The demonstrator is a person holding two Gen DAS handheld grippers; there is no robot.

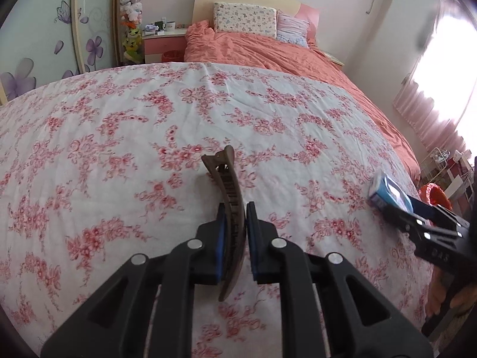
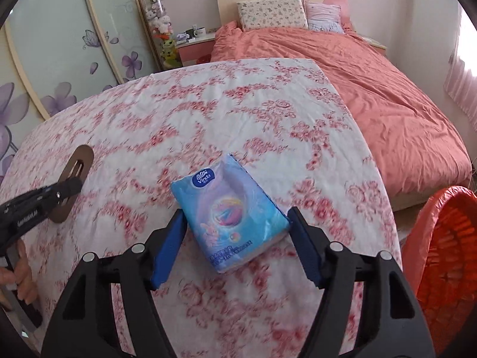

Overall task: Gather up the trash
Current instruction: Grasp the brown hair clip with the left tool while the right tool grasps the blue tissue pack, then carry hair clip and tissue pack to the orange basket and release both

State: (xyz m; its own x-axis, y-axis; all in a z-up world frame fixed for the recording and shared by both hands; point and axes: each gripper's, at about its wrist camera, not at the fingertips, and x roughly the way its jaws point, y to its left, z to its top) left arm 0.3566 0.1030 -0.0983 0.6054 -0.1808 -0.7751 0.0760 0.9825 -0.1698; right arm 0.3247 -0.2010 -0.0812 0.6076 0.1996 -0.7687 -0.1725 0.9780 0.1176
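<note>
1. While my left gripper (image 1: 233, 235) pinches a brown hair clip (image 1: 229, 205) between its blue pads, the clip stands on edge over the flowered cloth (image 1: 119, 137), its curved tip pointing toward the far edge of the table.
2. The pads press the clip's long sides at about its middle; both of its ends stick out past them.
3. From the right wrist view the same clip (image 2: 76, 176) sits near the left edge of the table, with the left gripper (image 2: 64, 192) closed over its near half.
4. My right gripper (image 2: 235, 235) stands open around a blue tissue pack (image 2: 229, 211), which lies flat on the cloth near the right edge.
5. The right pad touches or nearly touches the pack's corner; I cannot tell which. The left pad stands just beside it, with a sliver of cloth showing between.
6. An orange basket (image 2: 447, 256) stands off the right edge of the table, lower than the top.
7. Beyond the far edge lies a bed (image 2: 372, 89) with a coral cover and two pillows (image 2: 272, 13).
</note>
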